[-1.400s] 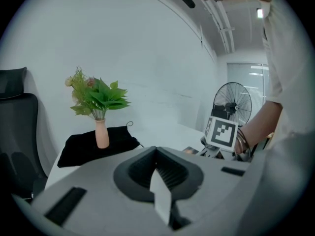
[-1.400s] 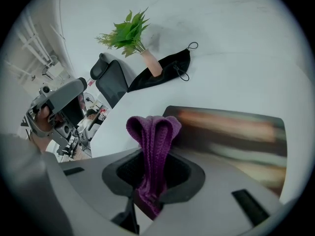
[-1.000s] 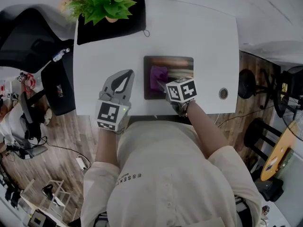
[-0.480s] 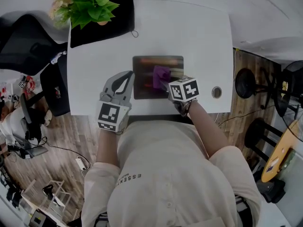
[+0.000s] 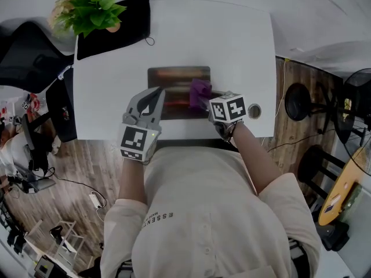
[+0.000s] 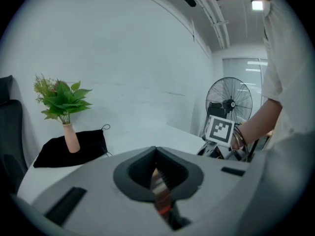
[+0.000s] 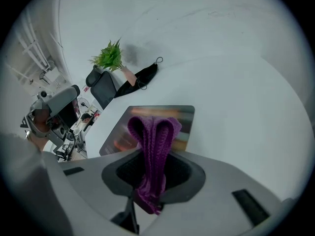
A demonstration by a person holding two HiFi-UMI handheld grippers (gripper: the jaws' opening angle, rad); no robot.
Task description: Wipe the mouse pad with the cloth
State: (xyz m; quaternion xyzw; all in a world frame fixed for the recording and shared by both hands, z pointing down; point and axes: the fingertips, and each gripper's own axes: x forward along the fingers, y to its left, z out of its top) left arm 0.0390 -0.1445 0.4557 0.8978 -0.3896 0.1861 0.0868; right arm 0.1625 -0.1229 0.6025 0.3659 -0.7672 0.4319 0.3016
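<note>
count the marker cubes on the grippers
2. One cube tops the left gripper, its tongs shut on the mouse pad's left edge. The other cube tops the right gripper, its tongs holding the purple cloth on the pad. None seems hidden.

There is one white bench (image 5: 220, 39). It has one mouse pad (image 5: 174, 80), one purple cloth (image 5: 199, 90), one black mat (image 5: 124, 28) and one vase (image 6: 72, 137) with one green plant (image 5: 90, 13). There are two grippers, the left gripper (image 5: 152, 97) and the right gripper (image 5: 206, 102). There is one fan (image 6: 229, 102) too.
</note>
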